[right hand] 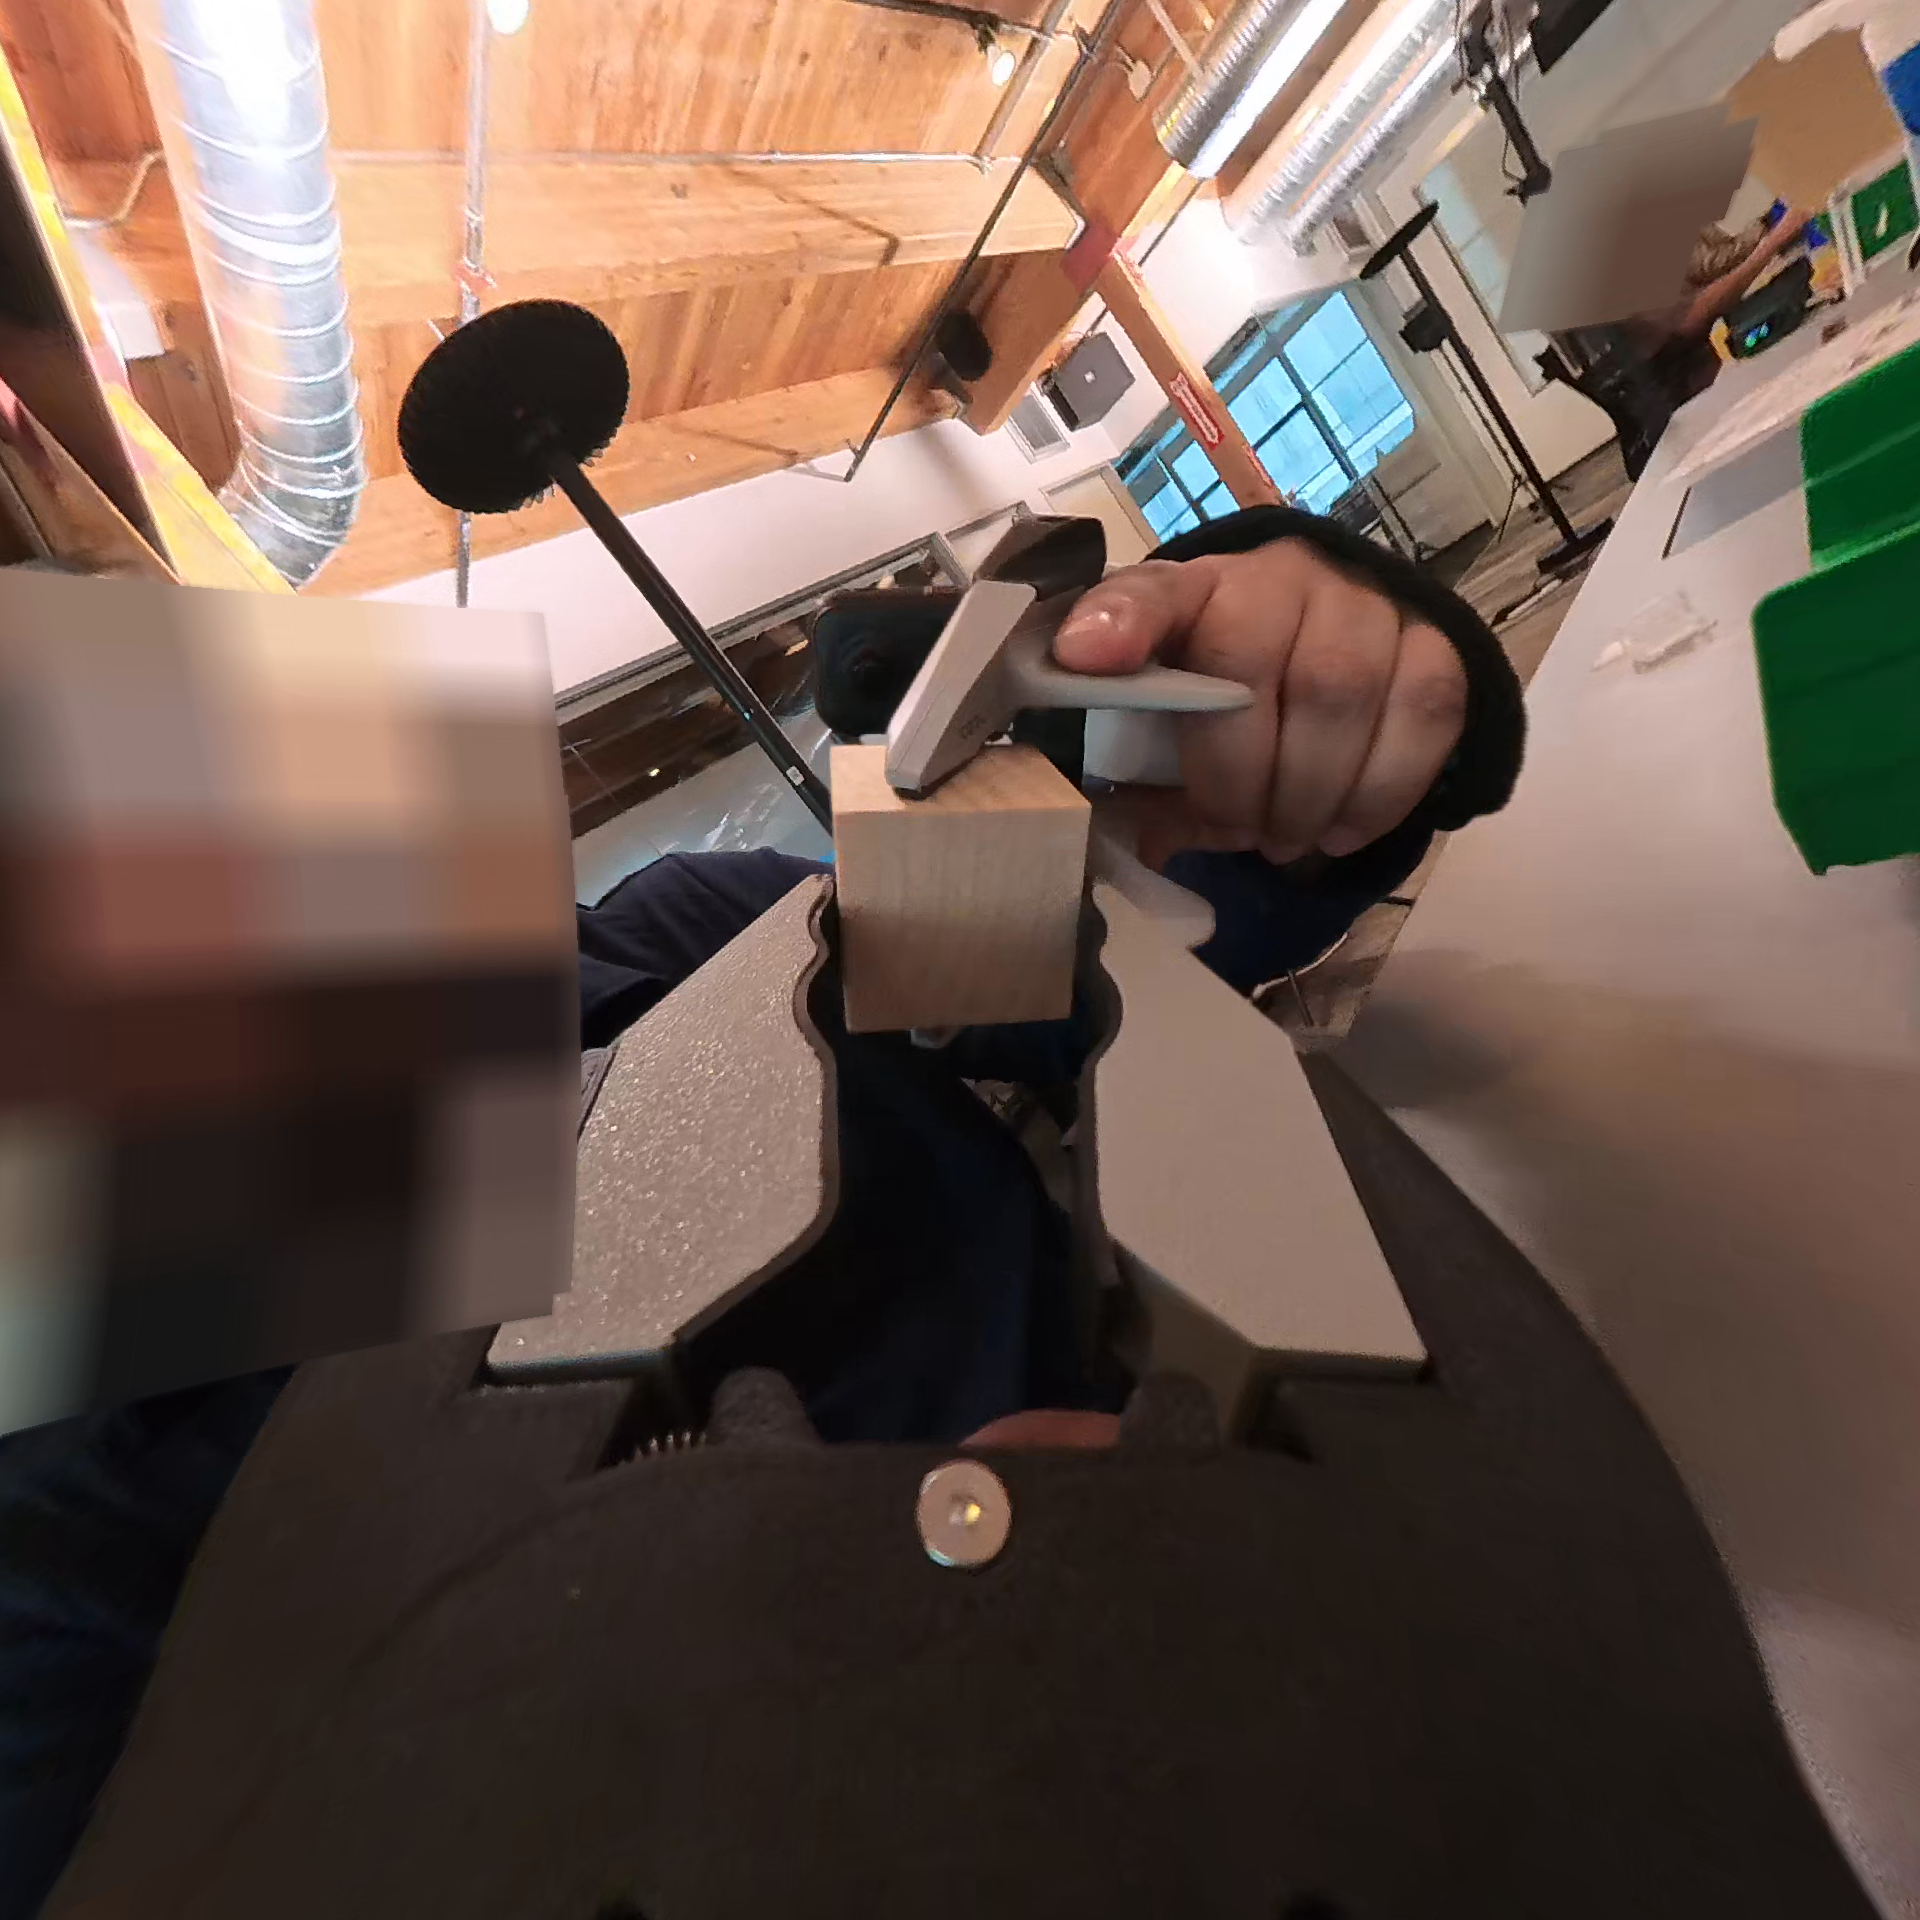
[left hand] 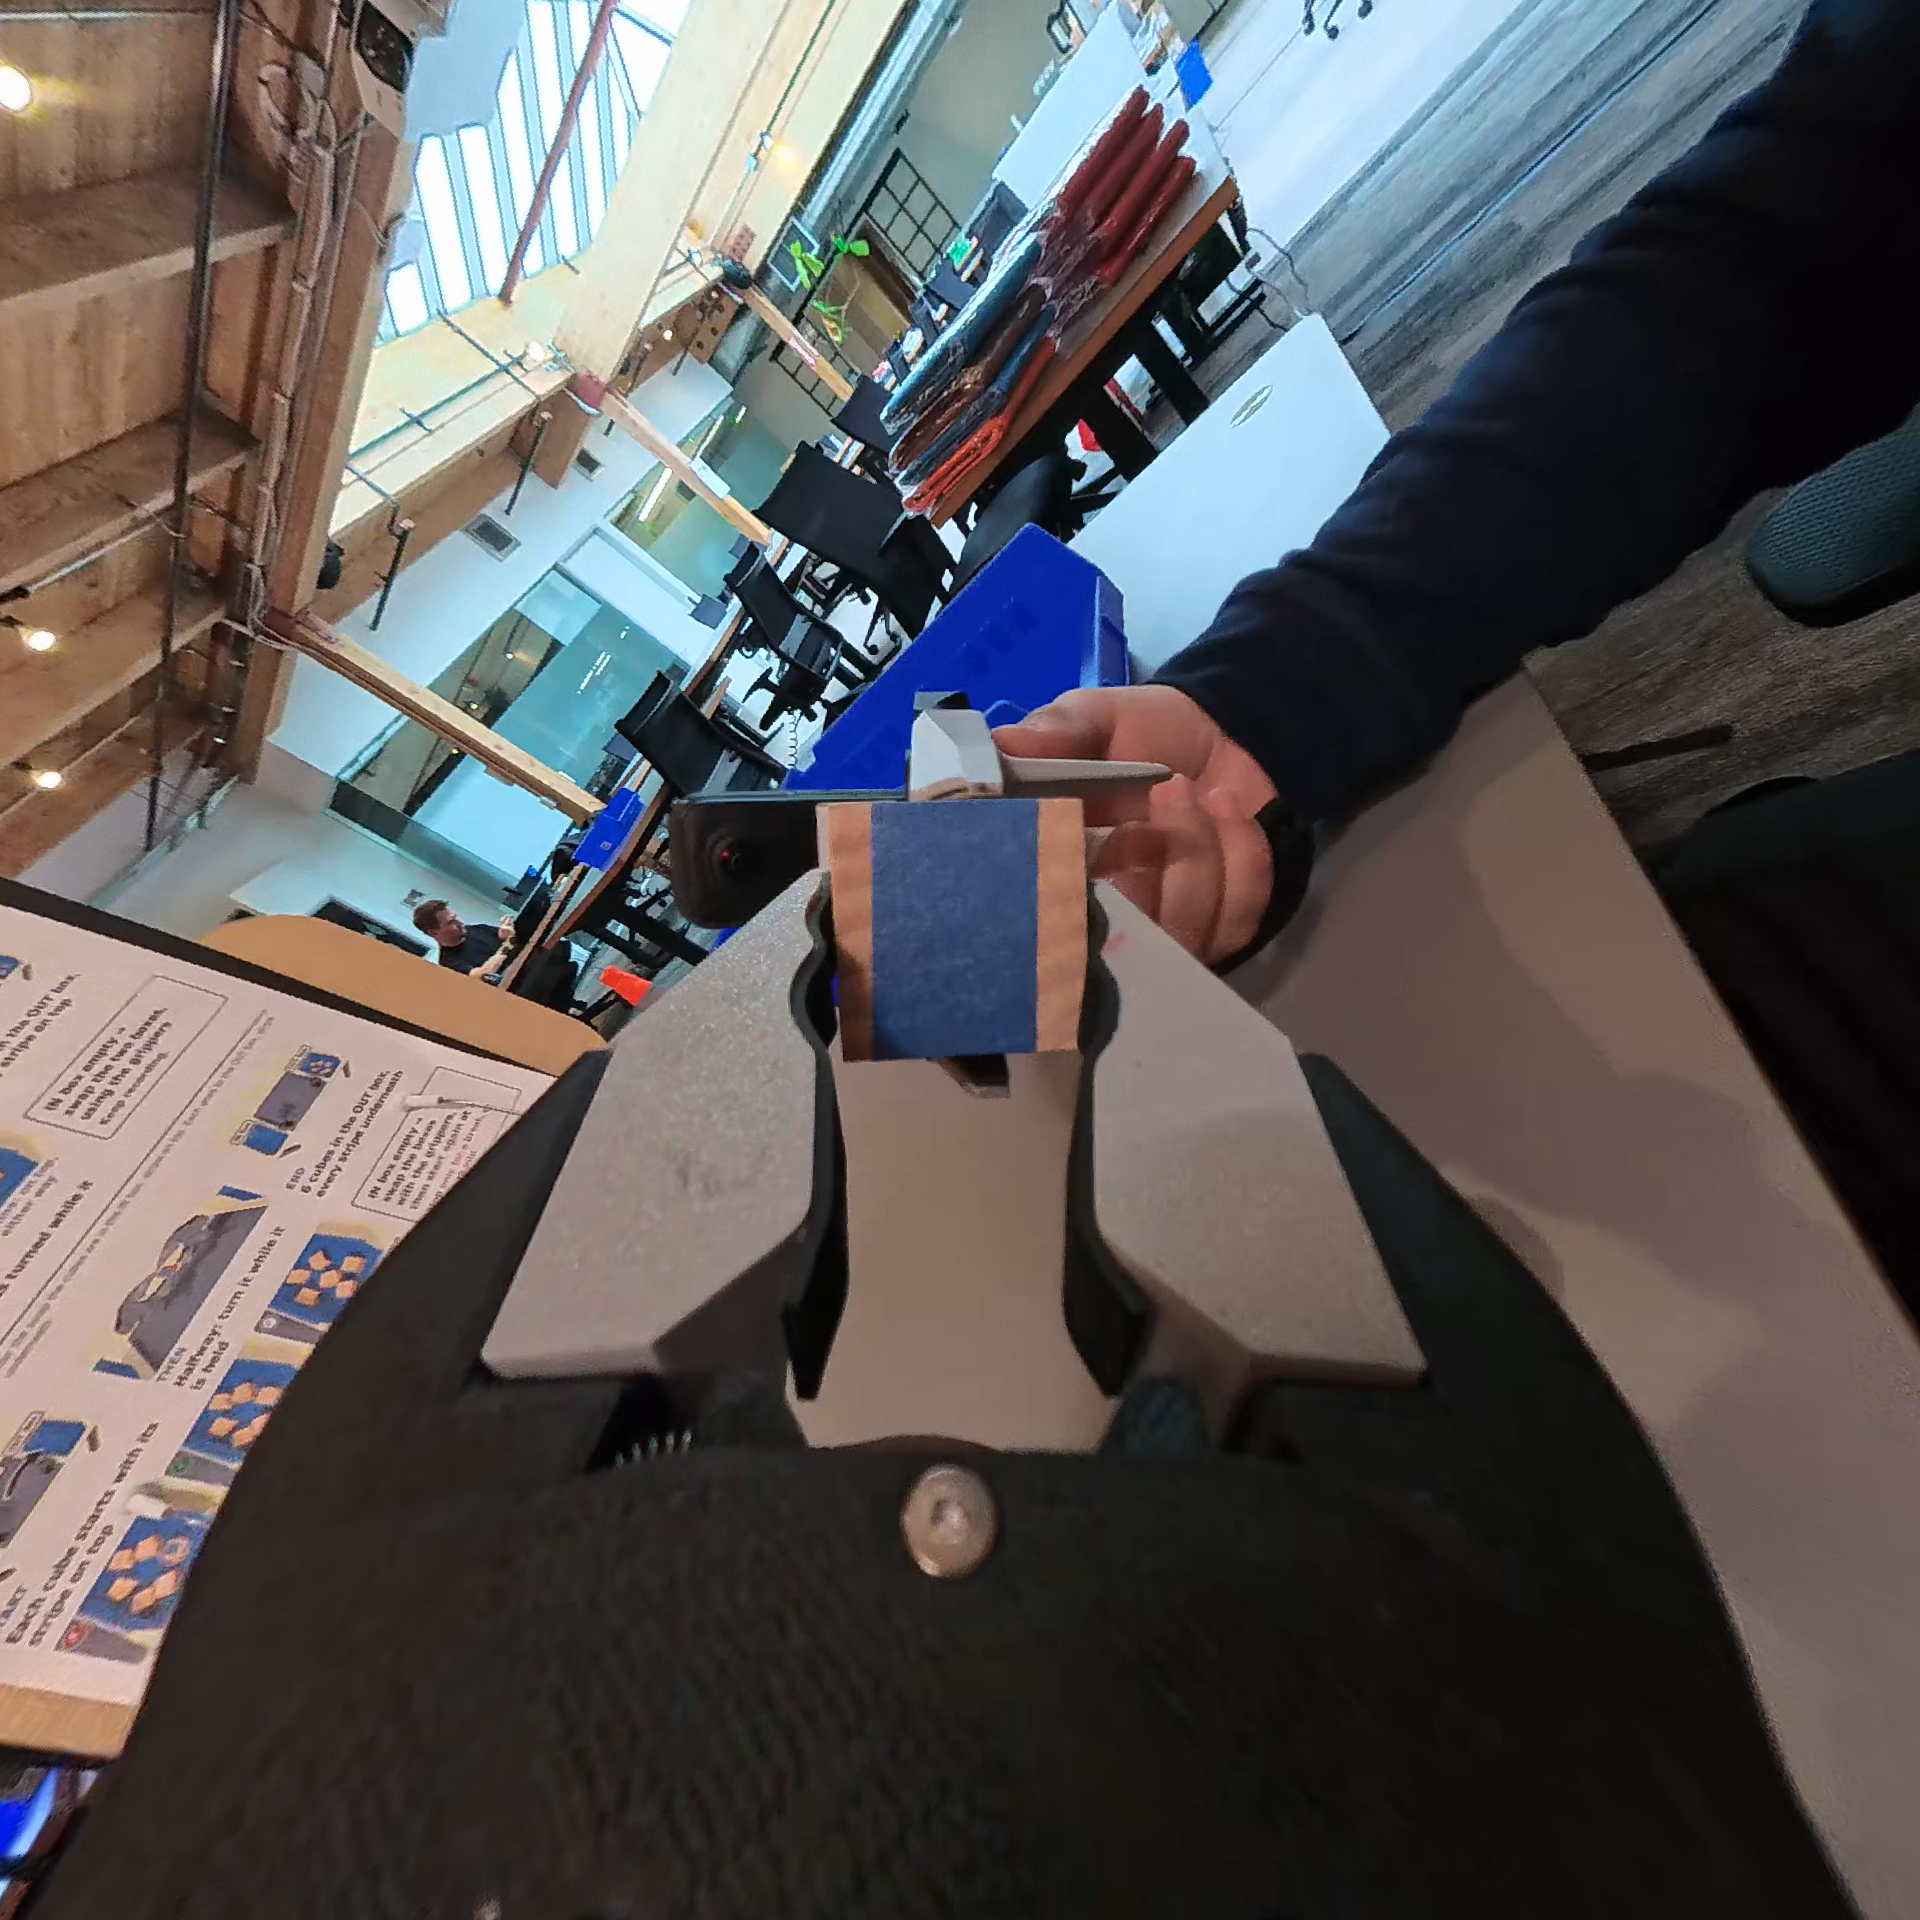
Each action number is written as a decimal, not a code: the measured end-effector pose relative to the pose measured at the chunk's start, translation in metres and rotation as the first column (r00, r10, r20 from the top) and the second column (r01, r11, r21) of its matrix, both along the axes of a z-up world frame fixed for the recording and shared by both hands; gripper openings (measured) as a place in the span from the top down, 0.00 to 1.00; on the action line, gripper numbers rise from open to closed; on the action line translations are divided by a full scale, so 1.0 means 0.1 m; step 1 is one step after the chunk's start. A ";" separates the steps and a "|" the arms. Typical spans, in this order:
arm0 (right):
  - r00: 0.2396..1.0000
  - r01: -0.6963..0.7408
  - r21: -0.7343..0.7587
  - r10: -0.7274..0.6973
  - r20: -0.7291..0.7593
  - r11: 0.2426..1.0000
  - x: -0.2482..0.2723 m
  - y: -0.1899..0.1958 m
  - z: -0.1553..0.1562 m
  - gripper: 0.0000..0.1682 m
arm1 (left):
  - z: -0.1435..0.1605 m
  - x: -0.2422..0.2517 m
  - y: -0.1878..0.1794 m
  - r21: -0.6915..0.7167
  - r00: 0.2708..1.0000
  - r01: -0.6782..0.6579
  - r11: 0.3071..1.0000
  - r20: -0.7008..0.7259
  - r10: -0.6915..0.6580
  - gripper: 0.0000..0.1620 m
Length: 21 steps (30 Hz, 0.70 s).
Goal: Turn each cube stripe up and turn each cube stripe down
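Observation:
A wooden cube is held in the air between both grippers. In the left wrist view its face with a wide blue stripe [left hand: 954, 930] points at the camera. My left gripper [left hand: 956, 935] is shut on the cube's two sides. In the right wrist view a plain wood face [right hand: 961, 904] points at the camera, and my right gripper [right hand: 961, 914] is shut on its sides. Each view shows the other gripper's fingers [left hand: 951, 753] pressing the cube from above and below, turned a quarter turn to my own. The left gripper's finger [right hand: 956, 707] rests on the cube's top.
A white table [left hand: 1558, 1039] lies to the right in both views. A blue bin [left hand: 997, 665] stands behind the cube. A printed instruction sheet [left hand: 208, 1247] stands at the left. Green bins [right hand: 1849, 644] sit on the table at the right. A black stand with a disc [right hand: 514, 405] rises behind.

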State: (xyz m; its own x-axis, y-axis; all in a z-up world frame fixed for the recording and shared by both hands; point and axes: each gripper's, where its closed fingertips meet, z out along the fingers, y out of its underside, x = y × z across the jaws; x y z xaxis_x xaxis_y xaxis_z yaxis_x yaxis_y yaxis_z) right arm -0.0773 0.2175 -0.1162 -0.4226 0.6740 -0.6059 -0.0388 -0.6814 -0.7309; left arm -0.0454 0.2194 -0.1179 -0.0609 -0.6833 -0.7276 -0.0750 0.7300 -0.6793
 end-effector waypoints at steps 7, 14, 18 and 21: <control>0.985 0.170 0.007 -0.170 0.020 0.985 0.12 0.28 0.01 0.74 | -0.01 0.16 0.27 -0.077 0.997 -0.066 0.995 0.043 0.070 0.72; 0.861 0.474 0.214 -0.500 0.091 0.854 0.28 0.62 -0.01 0.75 | 0.15 0.11 0.39 -0.221 0.972 -0.017 0.975 0.224 0.068 0.74; 0.635 0.682 0.436 -0.771 0.044 0.587 0.53 0.82 0.11 0.75 | 0.13 -0.03 0.59 -0.350 0.937 0.042 0.936 0.339 0.085 0.91; 0.337 0.808 0.545 -0.934 -0.115 0.225 0.91 0.74 0.47 0.75 | -0.07 0.06 0.49 -0.331 0.961 0.023 0.943 0.267 0.071 1.00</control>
